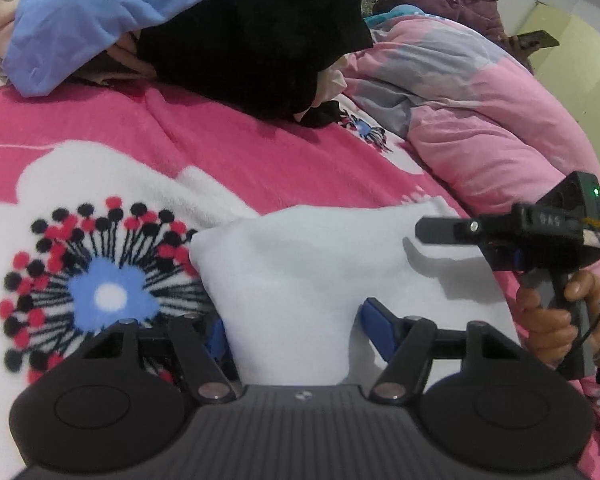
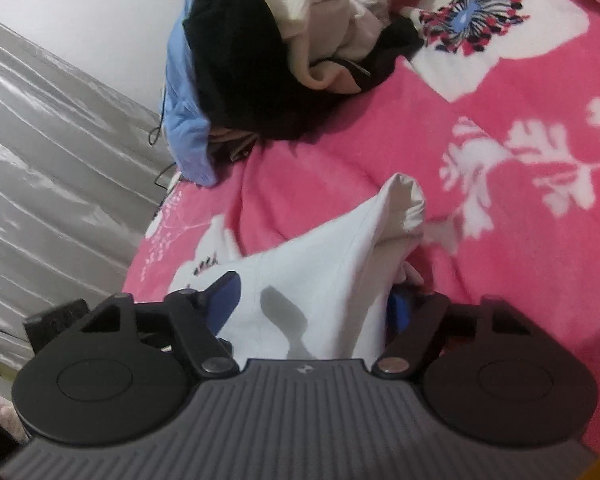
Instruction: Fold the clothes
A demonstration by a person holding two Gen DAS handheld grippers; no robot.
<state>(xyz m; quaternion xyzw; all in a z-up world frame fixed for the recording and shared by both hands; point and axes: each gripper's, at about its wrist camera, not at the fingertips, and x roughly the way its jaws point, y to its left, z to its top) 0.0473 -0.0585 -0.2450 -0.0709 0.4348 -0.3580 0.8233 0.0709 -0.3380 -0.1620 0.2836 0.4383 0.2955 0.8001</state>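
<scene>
Lying on the pink flowered blanket (image 1: 260, 152) is a white cloth (image 1: 324, 264), the landmark for everything else. The left gripper (image 1: 294, 328) is set at the near edge of the cloth, its blue fingers (image 1: 378, 330) spread with the fabric bunched between them; whether the pads press on it cannot be told. The right gripper (image 2: 314, 300) is placed at the cloth's right side, where a raised fold of the white cloth (image 2: 340, 272) stands between its blue fingers (image 2: 224, 298); a firm pinch cannot be confirmed there either. In the left wrist view the right gripper (image 1: 432, 232) is seen over the cloth's right edge, held by a hand (image 1: 556, 316) with a bangle. Beyond the cloth, well apart from it, a pile of clothes (image 1: 252, 48) is heaped, black and blue pieces on top. To the right of the cloth a pink quilt (image 1: 480, 120) is bunched.
</scene>
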